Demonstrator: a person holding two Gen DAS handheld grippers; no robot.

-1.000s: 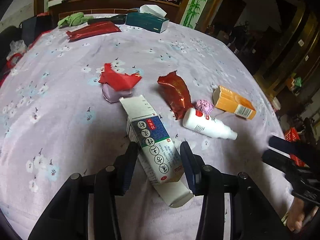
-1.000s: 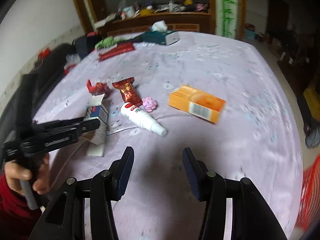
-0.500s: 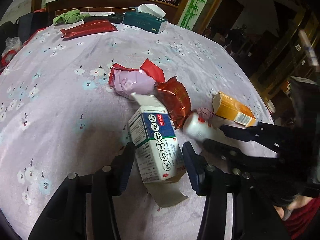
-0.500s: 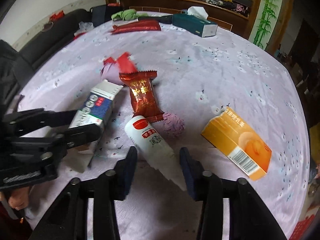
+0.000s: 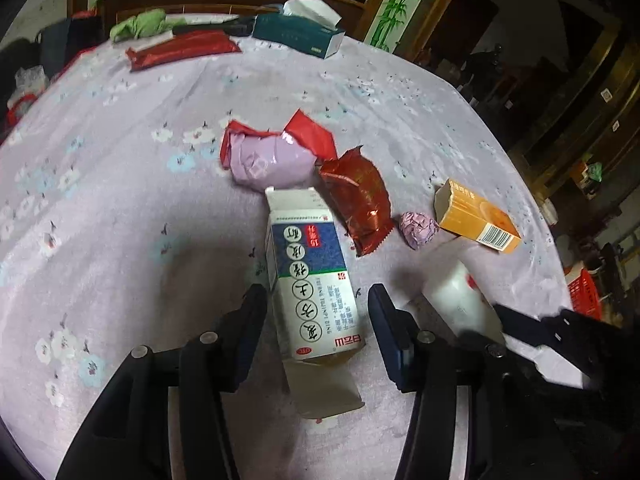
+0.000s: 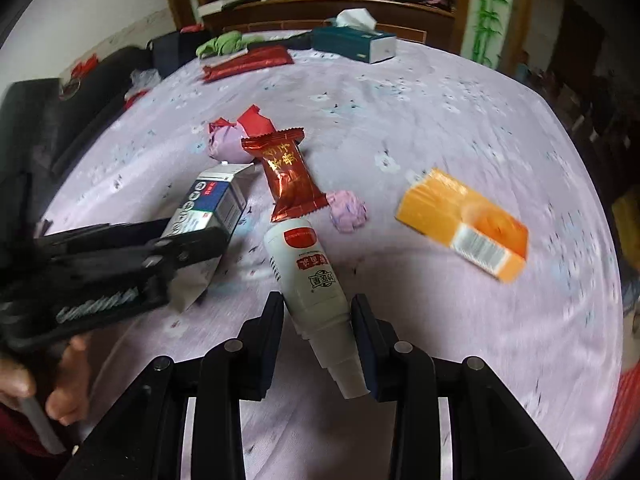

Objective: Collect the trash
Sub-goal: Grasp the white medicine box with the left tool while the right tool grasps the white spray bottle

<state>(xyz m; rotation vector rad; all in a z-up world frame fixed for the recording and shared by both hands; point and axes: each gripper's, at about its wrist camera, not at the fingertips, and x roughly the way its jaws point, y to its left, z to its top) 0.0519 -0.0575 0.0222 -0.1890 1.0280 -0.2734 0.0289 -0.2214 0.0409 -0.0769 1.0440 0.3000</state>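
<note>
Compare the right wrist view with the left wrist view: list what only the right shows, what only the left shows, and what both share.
Only the right wrist view shows the person's hand and the white bottle's red label, with the right gripper closing around the white bottle. Only the left shows a red basket off the table and the left gripper opening around the blue-and-white carton. Both share the orange box, red wrapper and tissue box.

Bare cloth (image 6: 460,340) right of bottle (image 6: 308,276)

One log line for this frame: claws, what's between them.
left claw: opening, box between jaws | right claw: closing around white bottle | both on tablecloth
</note>
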